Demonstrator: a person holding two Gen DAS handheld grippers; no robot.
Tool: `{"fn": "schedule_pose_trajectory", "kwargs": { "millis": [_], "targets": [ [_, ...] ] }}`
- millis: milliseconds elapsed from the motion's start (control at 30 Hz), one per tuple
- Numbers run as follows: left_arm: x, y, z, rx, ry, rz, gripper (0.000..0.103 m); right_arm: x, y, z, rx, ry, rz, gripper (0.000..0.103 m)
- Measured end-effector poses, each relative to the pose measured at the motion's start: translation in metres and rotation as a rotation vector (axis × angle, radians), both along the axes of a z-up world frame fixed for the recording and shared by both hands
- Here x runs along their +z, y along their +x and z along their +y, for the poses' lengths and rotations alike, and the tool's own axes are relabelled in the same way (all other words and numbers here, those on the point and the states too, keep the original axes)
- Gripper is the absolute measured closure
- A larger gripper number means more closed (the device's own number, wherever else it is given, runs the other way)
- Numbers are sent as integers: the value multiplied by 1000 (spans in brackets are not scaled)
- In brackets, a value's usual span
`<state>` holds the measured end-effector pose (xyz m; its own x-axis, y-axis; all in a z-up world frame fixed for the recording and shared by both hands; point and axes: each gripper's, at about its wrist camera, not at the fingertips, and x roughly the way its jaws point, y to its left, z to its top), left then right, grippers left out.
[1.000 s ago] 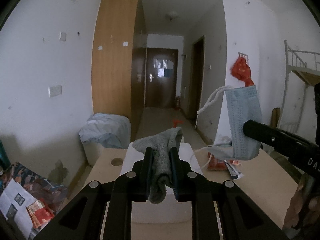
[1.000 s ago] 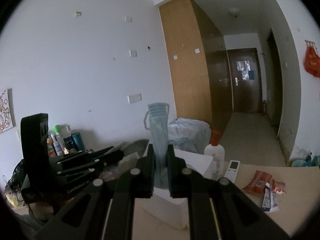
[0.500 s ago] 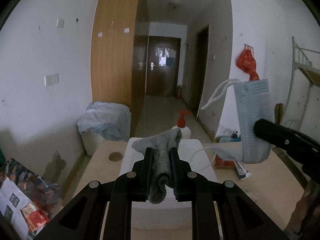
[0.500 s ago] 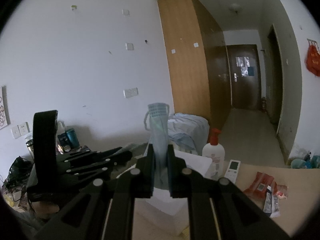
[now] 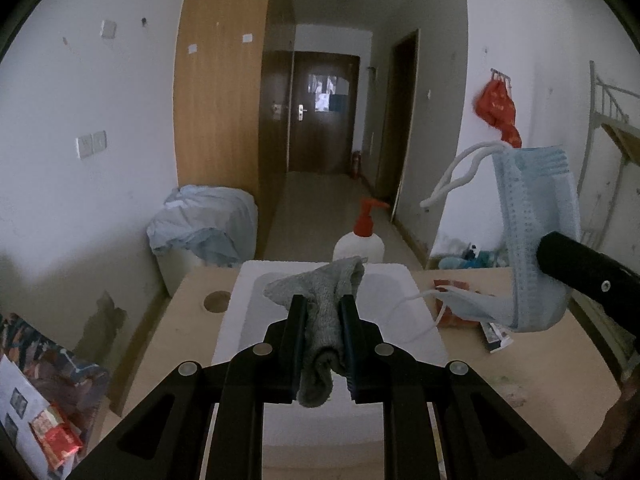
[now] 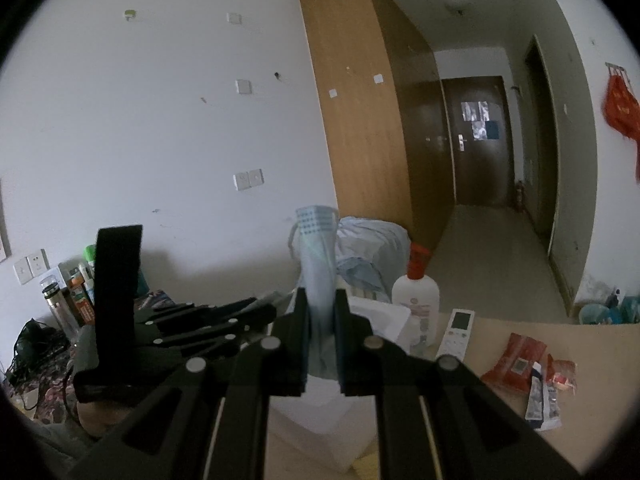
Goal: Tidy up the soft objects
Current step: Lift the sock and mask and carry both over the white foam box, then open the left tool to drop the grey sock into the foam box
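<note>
The left hand-held gripper (image 5: 320, 344) pinches a grey cloth (image 5: 320, 300) above the white foam box (image 5: 248, 304) on the surface (image 5: 520, 364). The right hand-held gripper (image 6: 322, 336) pinches a blue face mask (image 6: 316, 256) just beside it. The mask's dangling ear loop (image 5: 412, 316) could snag the box rim or the cloth on release.

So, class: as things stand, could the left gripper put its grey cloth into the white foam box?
Probably yes. The left gripper, shut on the grey cloth, points at the white foam box, whose hollow looks open; only the mask's loose strap trails nearby.
</note>
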<state>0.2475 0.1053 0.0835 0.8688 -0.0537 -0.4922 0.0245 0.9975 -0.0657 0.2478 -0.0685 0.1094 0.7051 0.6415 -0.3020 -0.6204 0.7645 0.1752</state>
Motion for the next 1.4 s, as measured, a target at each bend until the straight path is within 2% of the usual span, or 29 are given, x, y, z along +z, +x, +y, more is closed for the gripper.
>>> {"fn": "schedule_pose_trajectory", "kwargs": {
  "millis": [233,300,367,400,433,633,1000,1100,1400],
  "targets": [
    [-2,1,-2,40,34,-11,82,-1,1,1,-3,-8,5,89],
    [-2,-2,-1,58,54,-18,72,0,1,2,-3,-9,3,89],
    [-1,-4,1,65,48,-25,33,1,1,2,-2,-10,1,89],
    [0,-7,2,72,43,-42,27,0,1,2,-2,-10,1,89],
    [0,-9,3,85,45,-56,21,0,0,2,-3,-11,0,89],
    [-1,-13,10,127,51,-55,6,-1,0,3,0,-14,-4,89],
    [4,-36,24,179,43,-88,5,-2,0,7,9,-24,-8,89],
    [8,-47,33,212,47,-113,0,-2,3,12,23,-26,-5,89],
    [15,-67,59,306,25,-144,0,2,6,40,74,-54,-19,89]
  ]
}}
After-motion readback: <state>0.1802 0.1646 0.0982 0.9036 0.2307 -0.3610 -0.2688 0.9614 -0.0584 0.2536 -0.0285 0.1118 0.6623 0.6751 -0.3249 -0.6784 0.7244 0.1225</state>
